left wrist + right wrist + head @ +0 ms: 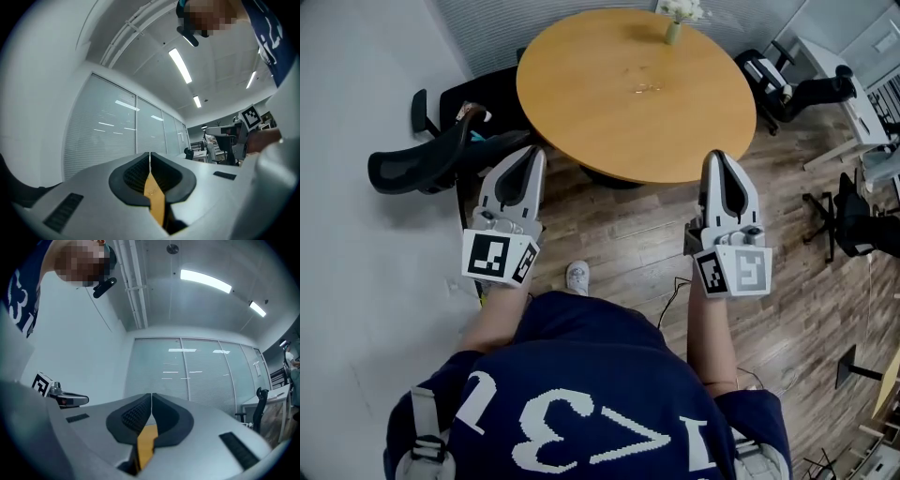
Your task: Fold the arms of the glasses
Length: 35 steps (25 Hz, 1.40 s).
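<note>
The glasses (648,88) lie small and clear near the middle of the round wooden table (581,112). My left gripper (532,152) hovers just short of the table's near left edge, shut with nothing in it. My right gripper (717,156) hangs at the table's near right edge, likewise shut and empty. Both gripper views tilt upward at the ceiling and glass wall. In them the left gripper (150,154) and the right gripper (151,396) have their jaws pressed together, and the glasses do not appear.
A small vase of white flowers (677,15) stands at the table's far edge. Black office chairs (431,155) sit left of the table, and another chair (792,86) at its right. A white wall runs along the left. The floor is wood planks.
</note>
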### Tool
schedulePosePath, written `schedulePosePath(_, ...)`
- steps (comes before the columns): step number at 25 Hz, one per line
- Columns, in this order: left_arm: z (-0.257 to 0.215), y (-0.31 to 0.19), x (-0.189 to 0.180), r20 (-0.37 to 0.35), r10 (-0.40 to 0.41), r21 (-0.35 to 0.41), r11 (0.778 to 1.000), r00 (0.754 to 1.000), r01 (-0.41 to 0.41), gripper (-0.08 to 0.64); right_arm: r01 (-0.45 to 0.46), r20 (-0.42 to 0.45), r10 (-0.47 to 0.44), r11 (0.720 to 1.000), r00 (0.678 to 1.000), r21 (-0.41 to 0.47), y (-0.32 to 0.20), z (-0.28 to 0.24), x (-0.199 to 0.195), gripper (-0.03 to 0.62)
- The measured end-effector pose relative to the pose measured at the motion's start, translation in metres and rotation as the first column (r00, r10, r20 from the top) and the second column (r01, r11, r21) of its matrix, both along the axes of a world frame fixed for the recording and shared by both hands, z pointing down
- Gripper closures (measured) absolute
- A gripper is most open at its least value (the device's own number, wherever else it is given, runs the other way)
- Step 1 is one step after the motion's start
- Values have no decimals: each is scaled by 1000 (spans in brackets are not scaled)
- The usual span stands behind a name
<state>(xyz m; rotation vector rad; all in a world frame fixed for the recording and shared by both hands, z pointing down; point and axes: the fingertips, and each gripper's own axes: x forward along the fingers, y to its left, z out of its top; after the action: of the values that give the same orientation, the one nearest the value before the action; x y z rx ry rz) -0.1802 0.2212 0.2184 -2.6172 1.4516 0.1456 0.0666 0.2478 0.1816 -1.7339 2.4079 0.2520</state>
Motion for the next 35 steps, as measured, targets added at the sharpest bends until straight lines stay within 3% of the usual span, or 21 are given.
schedulePosePath(5, 6, -41, -11, -4, 63, -10, 998, 998, -63, 538, -45, 0, 45, 999, 999, -14, -30, 6, -19, 565)
schedulePosePath(16, 32, -83, -5, -22, 100, -79, 992, 995, -102, 538, -64, -20, 63, 996, 998, -55, -70, 19, -20, 565)
schedulePosePath(24, 28, -142, 2, -15, 38, -80, 996, 999, -39, 538, 7, -17, -7, 999, 1000, -43, -144, 16, -10, 565)
schedulePosePath(35, 28, -262, 42, -15, -91, -87, 992, 996, 90, 538, 124, -12, -125, 991, 992, -60, -292, 14, 43, 565)
